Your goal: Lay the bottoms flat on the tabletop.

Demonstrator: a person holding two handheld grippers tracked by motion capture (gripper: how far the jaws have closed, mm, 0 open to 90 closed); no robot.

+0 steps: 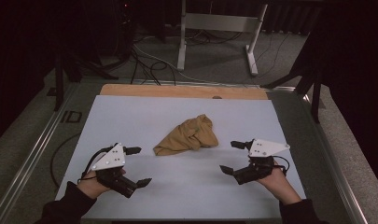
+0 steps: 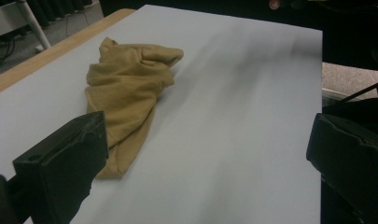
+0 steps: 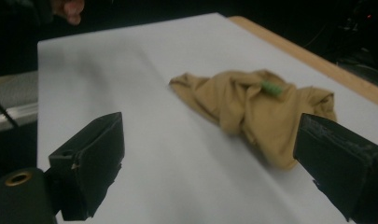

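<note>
A crumpled tan cloth (image 1: 189,135) lies near the middle of the white table top (image 1: 144,112). My left gripper (image 1: 137,165) is open at the front left, its jaws spread wide and empty, a short way left of the cloth (image 2: 126,98). My right gripper (image 1: 232,157) is open at the front right, also empty, just right of the cloth (image 3: 252,109). A small green tag (image 3: 271,87) shows on the cloth in the right gripper view. Both grippers hover low over the table.
A wooden strip (image 1: 182,91) runs along the table's far edge. Beyond it stand white table legs (image 1: 182,35) and loose cables (image 1: 149,65) on the grey floor. Metal rails (image 1: 32,154) flank the table. Dark stands (image 1: 312,84) sit at the right.
</note>
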